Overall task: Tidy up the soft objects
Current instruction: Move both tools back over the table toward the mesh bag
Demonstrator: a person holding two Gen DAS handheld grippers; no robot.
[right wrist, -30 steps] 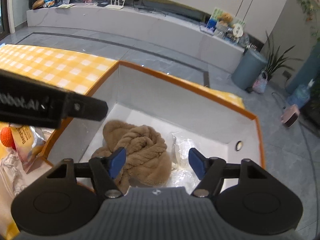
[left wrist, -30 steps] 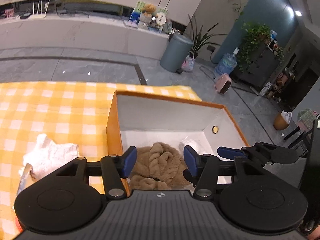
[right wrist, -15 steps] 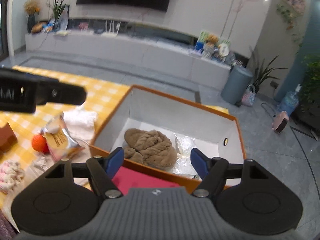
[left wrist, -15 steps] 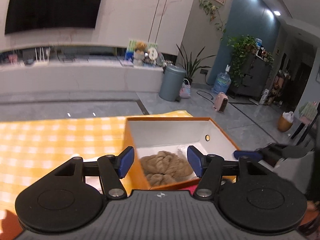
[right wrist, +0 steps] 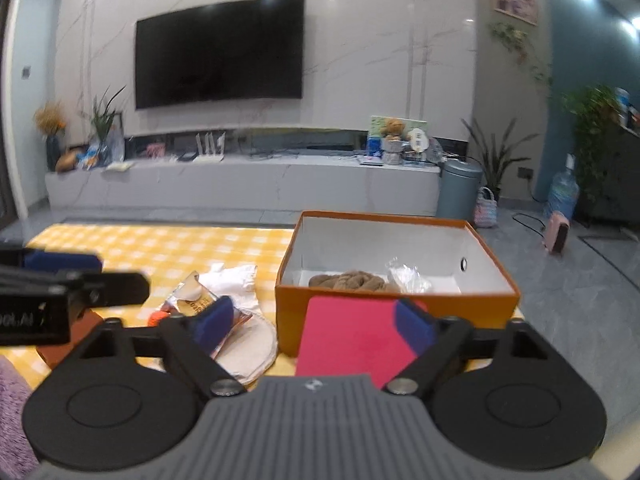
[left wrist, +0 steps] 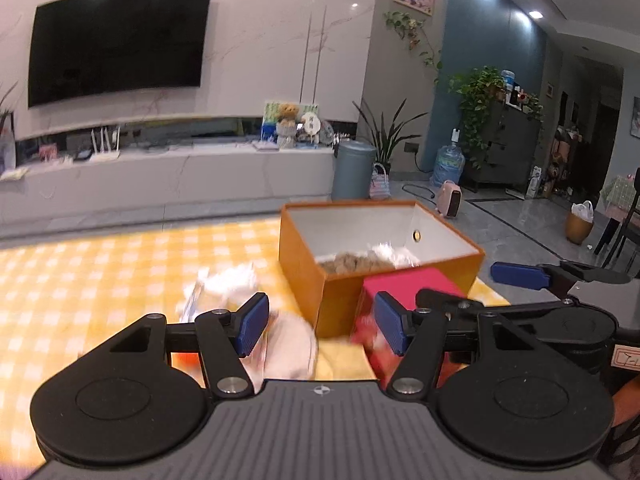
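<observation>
The left wrist view is smeared with motion, so the white crumpled cloth point(left wrist: 234, 282) and the pale round fabric pad point(left wrist: 290, 346) on the yellow-and-white checked tablecloth point(left wrist: 100, 272) read only as soft blurs there. The orange cardboard box with white inner walls point(right wrist: 394, 300) stands open on the cloth, and its near wall hides most of the brown knitted rope-like bundle point(right wrist: 352, 280) lying on its floor beside a crumpled clear plastic bag point(right wrist: 408, 276). A flat red rectangular box point(right wrist: 352, 340) lies just in front of the orange box, its near end cut off behind the right gripper's body. A shiny snack packet point(right wrist: 192, 296) and a small orange ball point(right wrist: 158, 316) are partly covered by a blue pad. The left gripper point(left wrist: 320, 328) has its jaws spread wide with nothing between them. The right gripper point(right wrist: 316, 324) has just been opening its jaws; they stand wide apart, above the red box, gripping nothing.
</observation>
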